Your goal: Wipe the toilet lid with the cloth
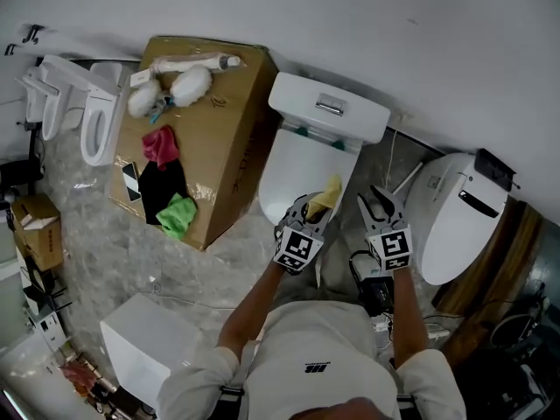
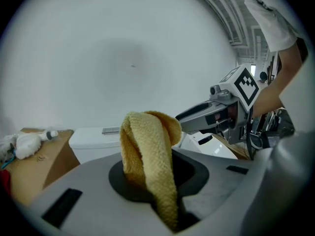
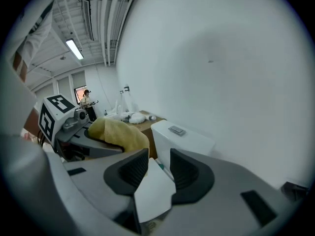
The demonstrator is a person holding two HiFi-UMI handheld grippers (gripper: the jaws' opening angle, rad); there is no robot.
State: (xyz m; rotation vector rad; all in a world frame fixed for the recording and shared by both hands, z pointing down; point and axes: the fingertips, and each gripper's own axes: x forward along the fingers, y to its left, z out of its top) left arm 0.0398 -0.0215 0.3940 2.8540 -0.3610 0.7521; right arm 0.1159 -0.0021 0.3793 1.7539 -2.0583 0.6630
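The left tool is clamped on a folded yellow terry cloth. The cloth's loop stands up out of the jaws, likely so that a padded fold meets the surface first. It hangs over the near end of the closed white oval toilet lid; I cannot tell whether cloth and lid touch. The right tool sits just beside it, off the lid's right side. Its jaws are a narrow way apart with nothing gripped, seemingly held out of the wiping path.

Ahead, the lid runs bare up to the white ceramic cistern, so forward strokes have open room. A brown cardboard box stands close on the left and a second white toilet lies near on the right, so side sweeps look tighter. The white wall closes the far end.
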